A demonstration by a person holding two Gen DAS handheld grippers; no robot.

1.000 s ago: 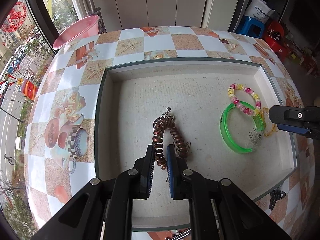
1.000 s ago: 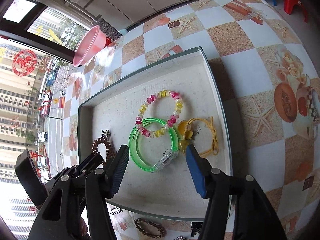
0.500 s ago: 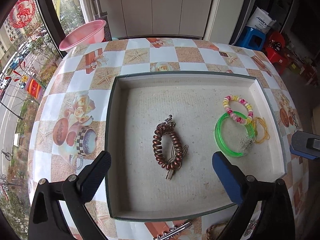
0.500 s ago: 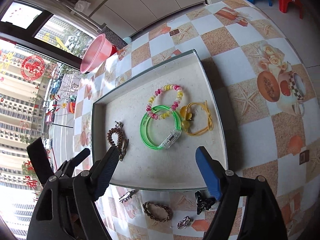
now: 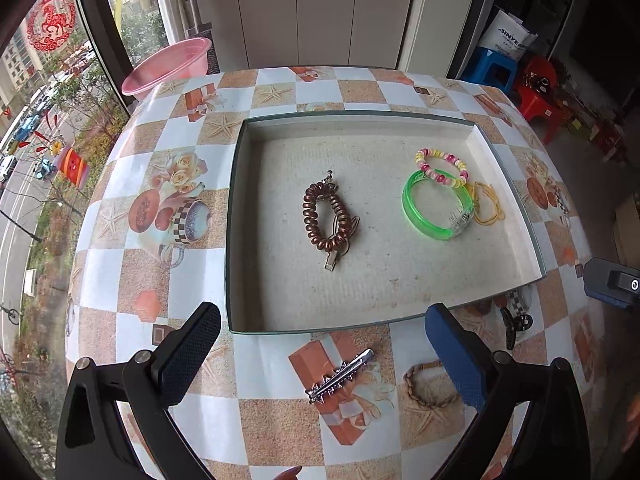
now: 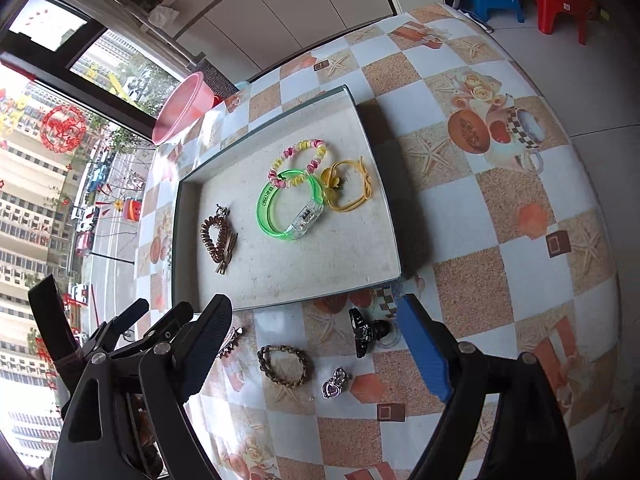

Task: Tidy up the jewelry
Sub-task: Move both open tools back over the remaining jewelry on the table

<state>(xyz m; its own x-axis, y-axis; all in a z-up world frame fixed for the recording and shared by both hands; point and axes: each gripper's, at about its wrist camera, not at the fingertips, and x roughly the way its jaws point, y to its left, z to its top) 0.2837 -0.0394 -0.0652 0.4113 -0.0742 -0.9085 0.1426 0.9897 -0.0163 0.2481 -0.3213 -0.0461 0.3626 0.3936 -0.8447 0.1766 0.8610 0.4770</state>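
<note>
A shallow tray (image 5: 236, 220) holds a brown coil hair tie (image 5: 316, 216), a green bangle (image 5: 432, 216), a beaded bracelet (image 5: 440, 164) and a yellow cord bracelet (image 5: 488, 204). On the tablecloth in front of it lie a spiked silver clip (image 5: 340, 376), a braided bracelet (image 6: 284, 364), a black claw clip (image 6: 366, 330) and a silver heart pendant (image 6: 334, 386). My left gripper (image 5: 320, 332) hangs open and empty over the spiked clip. My right gripper (image 6: 316, 312) is above the braided bracelet and claw clip, its jaws opening with nothing held between them.
A pink basin (image 5: 168, 66) sits at the far left table edge by the window. Blue and red stools (image 5: 516, 80) stand on the floor beyond the table. The left tool's body (image 6: 120, 328) shows at the lower left of the right wrist view.
The left gripper opened and left the brown coil tie lying in the tray. Both grippers drew back and up from the tray to the near tablecloth. The right jaws widened.
</note>
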